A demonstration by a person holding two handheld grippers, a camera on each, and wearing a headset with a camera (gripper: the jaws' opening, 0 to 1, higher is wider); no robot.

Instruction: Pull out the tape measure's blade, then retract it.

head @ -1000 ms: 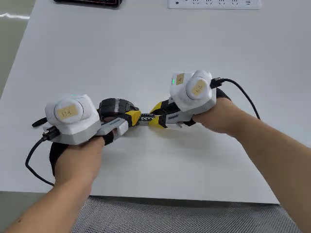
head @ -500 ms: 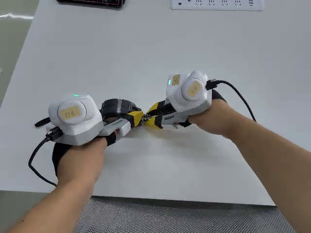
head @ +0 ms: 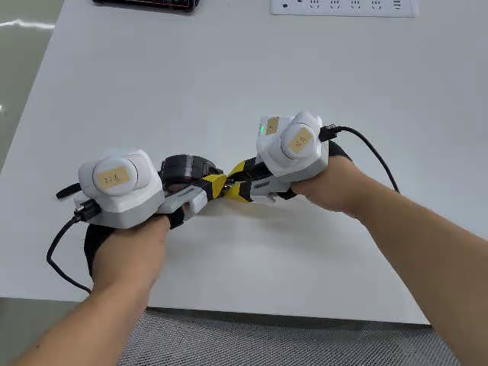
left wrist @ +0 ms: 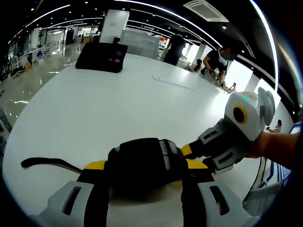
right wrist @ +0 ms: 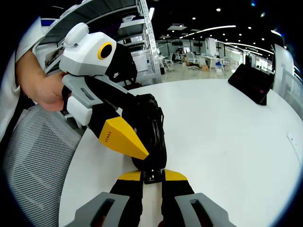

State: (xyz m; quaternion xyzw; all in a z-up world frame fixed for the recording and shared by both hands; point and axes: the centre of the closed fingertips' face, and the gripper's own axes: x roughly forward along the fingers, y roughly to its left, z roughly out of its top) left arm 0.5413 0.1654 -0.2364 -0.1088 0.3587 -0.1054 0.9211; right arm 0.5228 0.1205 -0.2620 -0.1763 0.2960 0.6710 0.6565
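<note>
A black tape measure (head: 183, 168) rests on the white table (head: 229, 84), and my left gripper (head: 207, 184) is shut on its body. In the left gripper view the case (left wrist: 144, 161) sits between the yellow-tipped jaws of my left gripper (left wrist: 147, 166). My right gripper (head: 237, 188) meets it tip to tip from the right, shut on the blade's end hook (right wrist: 154, 176). In the right gripper view the hook sits right against the case (right wrist: 150, 125), with almost no blade showing between my right gripper (right wrist: 153, 177) and the case.
A white power strip (head: 343, 6) and a black device (head: 145, 3) lie at the table's far edge. The tape's black wrist strap (left wrist: 45, 162) trails left. A cable (head: 374, 149) runs off the right gripper. The table's near edge (head: 229, 306) is just below my hands.
My right gripper has moved left toward the tape measure, and the short stretch of blade between the two grippers has shrunk to almost nothing. The left gripper has barely moved.
</note>
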